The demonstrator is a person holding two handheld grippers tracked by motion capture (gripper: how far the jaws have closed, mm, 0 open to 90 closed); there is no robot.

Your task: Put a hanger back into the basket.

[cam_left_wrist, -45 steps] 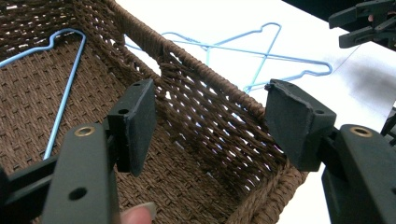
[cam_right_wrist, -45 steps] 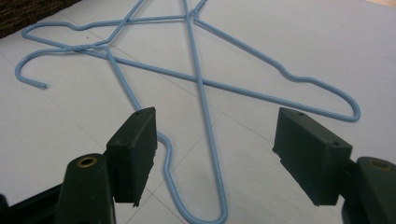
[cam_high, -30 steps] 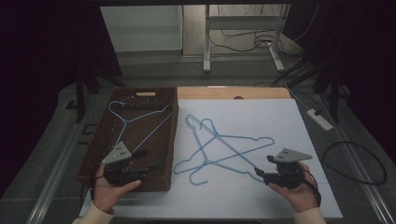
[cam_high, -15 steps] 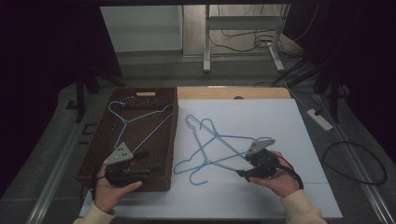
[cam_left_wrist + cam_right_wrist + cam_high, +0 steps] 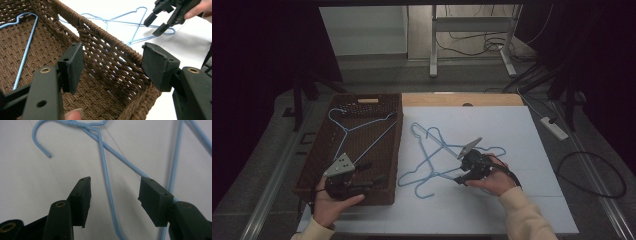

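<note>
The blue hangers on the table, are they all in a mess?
A bit. Two blue hangers lie crossed over each other on the white table, tangled rather than side by side. A third hanger lies neatly flat in the brown basket. Nothing looks bent or broken.

**Table layout**

Basket (image 5: 398, 145) sits on table's left side w/ one hanger (image 5: 343, 131) inside. White board (image 5: 522, 150) lies right of basket; two crossed hangers (image 5: 432, 160) on it, near basket. Power strip (image 5: 554, 128) off board's right edge.
</note>
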